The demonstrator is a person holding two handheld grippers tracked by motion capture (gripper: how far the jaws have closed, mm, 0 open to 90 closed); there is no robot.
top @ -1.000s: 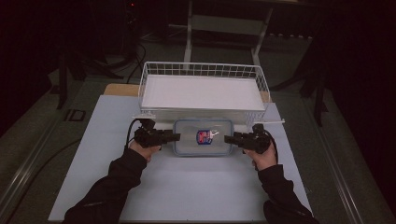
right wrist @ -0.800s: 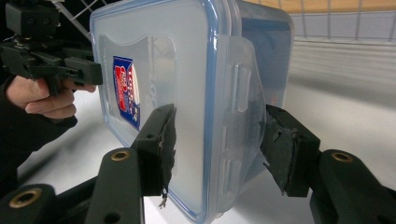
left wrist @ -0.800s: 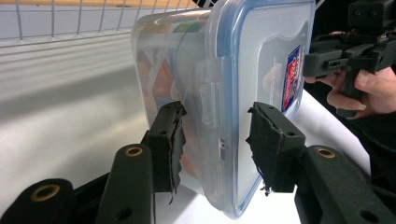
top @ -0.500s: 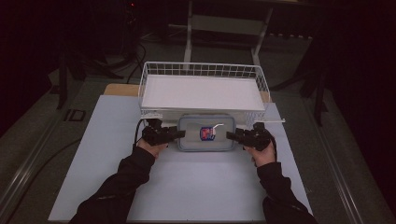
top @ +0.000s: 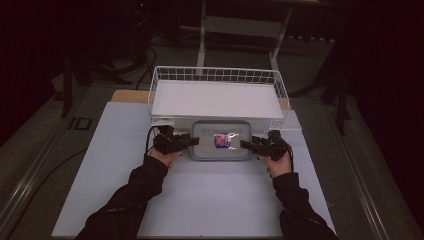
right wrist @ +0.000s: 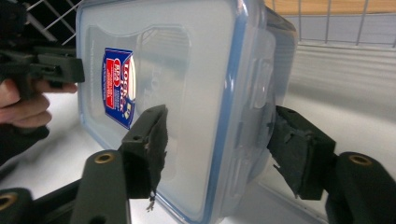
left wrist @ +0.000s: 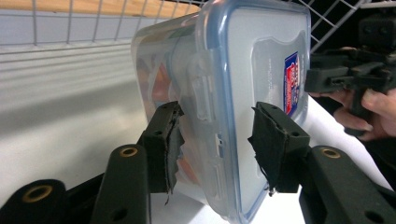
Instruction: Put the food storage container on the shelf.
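High view: white, matte, rectangular worktop (top: pixel 210 200) on a darker floor. Left hand-held gripper (top: pixel 192 142) sits at 9 o'clock of a clear plastic container (top: pixel 221 140), held by a hand in a dark sleeve, black jaws pointing toward the container's short left edge. The container lies near the worktop's centre, slightly toward 12 o'clock: rounded-corner rectangle, translucent lid with a blue rim seal and a small blue-and-red label (top: pixel 221 139) on top. At its 12 o'clock, just beside it, stands a white wire basket (top: pixel 216 75) with a grid wall and a flat white floor. Right hand-held gripper (top: pixel 245 144) sits at 3 o'clock of the container, jaws pointing at its short right edge.

Left gripper view: the two jaws, faced with rough, frayed black pads (left wrist: pixel 169 135), are spread wide around the container's end where a translucent latch flap (left wrist: pixel 201 91) folds over the rim; one pad lies against the underside wall, the other stands just off the lid. Orange contents show dimly through the wall; what they are cannot be told. The other gripper appears at 3 o'clock, at the far end.

Right gripper view: jaws likewise spread, straddling the opposite rim, one pad (right wrist: pixel 152 137) over the lid, the other beside the body. Contact cannot be told. Lid smooth, glossy, with a moulded recess.
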